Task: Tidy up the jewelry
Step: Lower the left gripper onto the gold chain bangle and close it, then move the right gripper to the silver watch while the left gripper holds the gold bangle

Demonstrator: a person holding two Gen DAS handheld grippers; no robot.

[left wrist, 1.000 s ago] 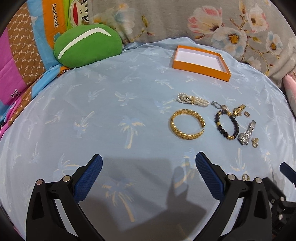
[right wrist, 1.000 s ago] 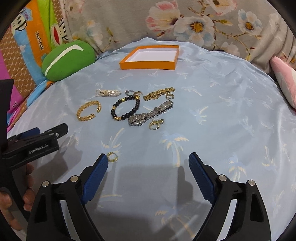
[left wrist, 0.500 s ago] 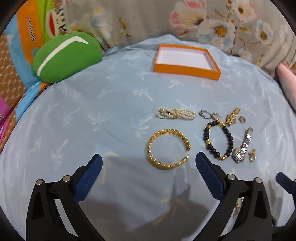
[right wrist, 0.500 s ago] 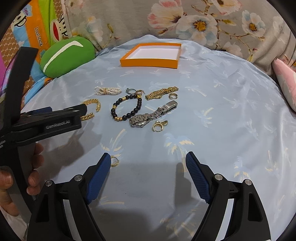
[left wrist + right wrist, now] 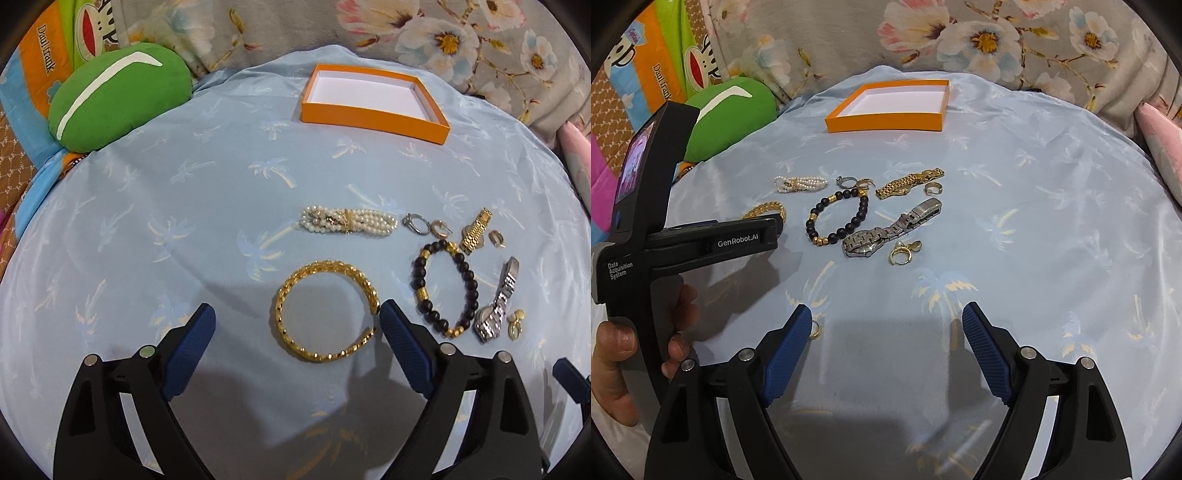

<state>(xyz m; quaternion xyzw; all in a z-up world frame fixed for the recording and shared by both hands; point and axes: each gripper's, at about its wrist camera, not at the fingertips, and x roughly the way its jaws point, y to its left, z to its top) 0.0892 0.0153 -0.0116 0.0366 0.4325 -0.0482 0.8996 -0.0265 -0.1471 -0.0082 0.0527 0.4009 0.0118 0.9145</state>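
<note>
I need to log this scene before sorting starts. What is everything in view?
orange box: 1, white inside, empty, far side of cloth
gold bangle: 1, between left tool's fingers
pearl bracelet: 1, white
beaded bracelet: 1, black and gold
silver watch: 1
gold watch band: 1
small rings and earrings: several, gold or silver
green cushion: 1, left
blue cloth: palm print
left tool: closing, untouched bangle
right tool: open, empty

Pale blue palm-print bedsheet [image 5: 147,229], floral fabric [image 5: 461,33] behind, green cushion [image 5: 118,96]
</note>
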